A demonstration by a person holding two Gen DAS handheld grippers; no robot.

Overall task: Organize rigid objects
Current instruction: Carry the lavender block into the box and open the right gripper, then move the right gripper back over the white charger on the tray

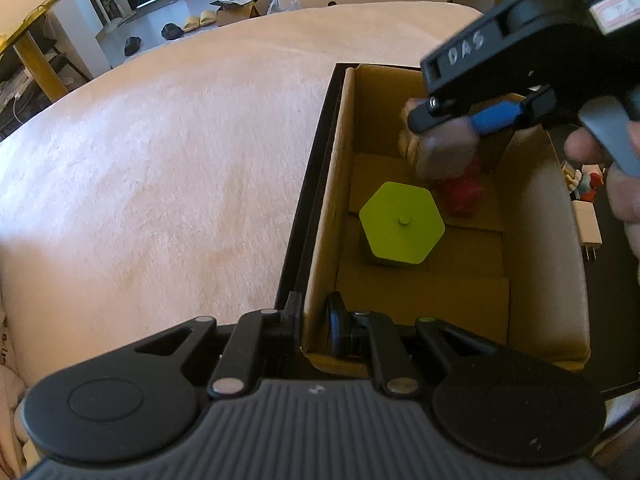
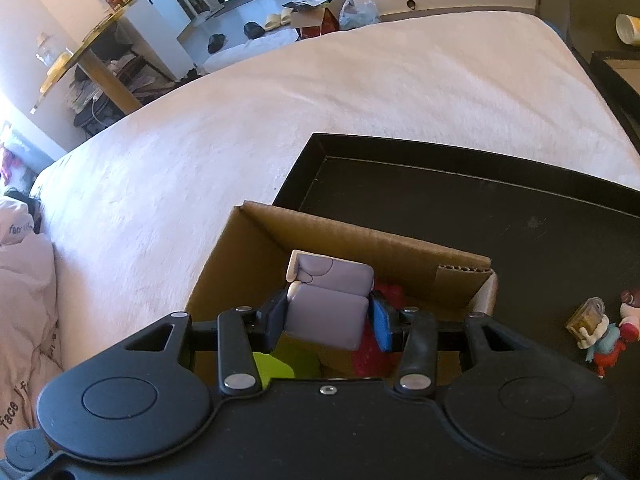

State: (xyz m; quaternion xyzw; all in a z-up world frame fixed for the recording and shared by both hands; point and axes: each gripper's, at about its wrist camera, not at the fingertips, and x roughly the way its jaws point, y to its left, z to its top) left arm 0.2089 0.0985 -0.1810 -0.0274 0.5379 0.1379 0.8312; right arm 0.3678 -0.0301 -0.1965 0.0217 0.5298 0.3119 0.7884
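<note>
right gripper (image 2: 328, 320) is clamped on a grey, rounded blocky figure (image 2: 326, 300) above the cardboard box (image 2: 248, 248); left gripper (image 1: 316, 320) pinches the box's near wall.

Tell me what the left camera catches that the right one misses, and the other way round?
Only the left view shows the left gripper clamped on the cardboard box's near wall, the whole green hexagonal block, and a white charger.

Only the right view shows the black tray's bare floor and a small cartoon figurine on it.

Both show the right gripper holding a grey blocky toy over the box, and a red object inside.
</note>
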